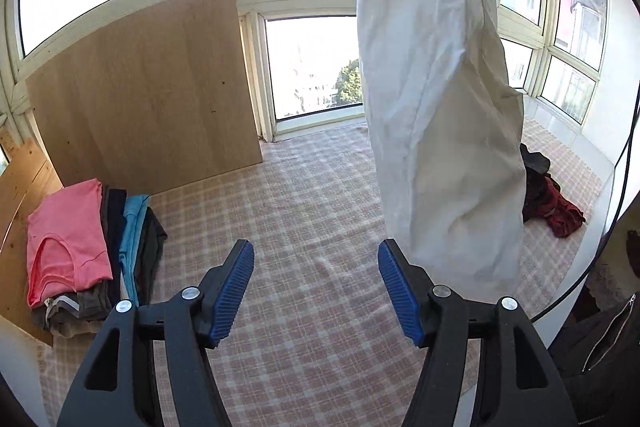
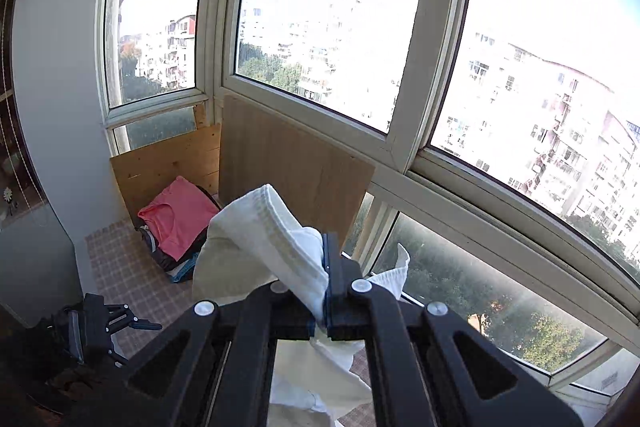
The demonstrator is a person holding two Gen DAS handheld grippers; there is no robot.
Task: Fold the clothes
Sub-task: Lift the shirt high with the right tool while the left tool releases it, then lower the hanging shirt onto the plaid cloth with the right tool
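**White garment lifted over the checked counter**

Windows (image 1: 308,67) wrap the whole corner, with apartment blocks and trees outside. Below them runs the counter (image 1: 312,211), covered in a pink-and-white checked cloth, with a plywood board (image 1: 148,91) leaning against the glass at its far side.

Hanging in the air over the counter's right half is a white garment (image 1: 440,107), long and creased, its lower end close to the cloth; whether it touches cannot be told. Its ribbed hem is bunched at the top, where the right gripper (image 2: 326,291) has its jaws pressed together on the fabric.

At the counter's left end, just beside the board, sits a stack of folded clothes (image 1: 92,259) with a pink top (image 1: 68,239) uppermost and a light blue piece and darker ones beneath. Near the right end, well apart from the stack, lies a crumpled dark red and black garment (image 1: 552,203).

The left gripper (image 1: 316,291) hangs above the counter with its jaws wide and nothing between them; the white garment hangs just beyond its right blue pad.
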